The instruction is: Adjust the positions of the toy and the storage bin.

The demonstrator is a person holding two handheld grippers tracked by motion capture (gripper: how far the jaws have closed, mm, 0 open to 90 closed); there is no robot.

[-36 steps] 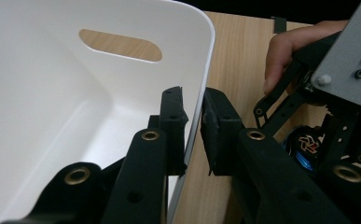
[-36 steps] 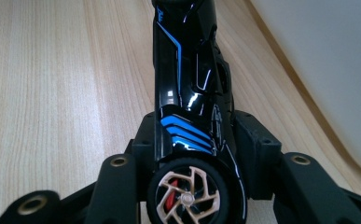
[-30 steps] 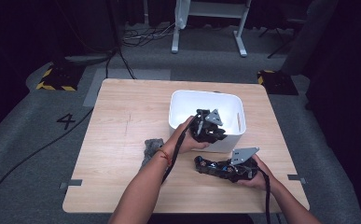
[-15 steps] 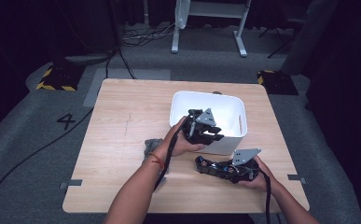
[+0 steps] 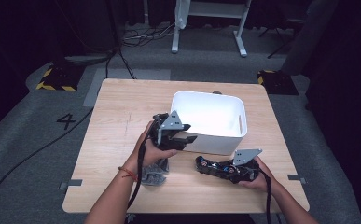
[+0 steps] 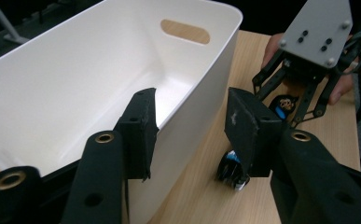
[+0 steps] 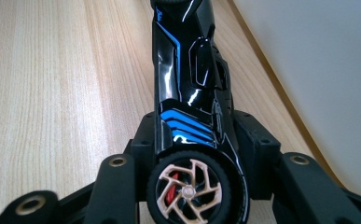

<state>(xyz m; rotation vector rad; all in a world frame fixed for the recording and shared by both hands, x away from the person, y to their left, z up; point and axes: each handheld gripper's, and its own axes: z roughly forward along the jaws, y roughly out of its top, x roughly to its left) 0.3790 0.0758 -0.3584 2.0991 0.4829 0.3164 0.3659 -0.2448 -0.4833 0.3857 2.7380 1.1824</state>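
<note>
- A pale wooden table (image 5: 113,121) stands on grey floor in a dark room, with cables, white stand legs (image 5: 208,28) and yellow-black hazard markers (image 5: 54,79) behind it.
- One white bin (image 5: 211,122) sits on the table's right half.
- One black toy car (image 5: 215,167) with blue stripes lies on the wood just in front of the bin, pinched at one end by the right gripper (image 7: 192,140).
- One grey object (image 5: 154,170), too unclear to identify, lies beneath the left forearm.
- Two grippers in play: the left gripper (image 6: 192,126), jaws spread and holding nothing, hovers at the bin's near wall.
</note>
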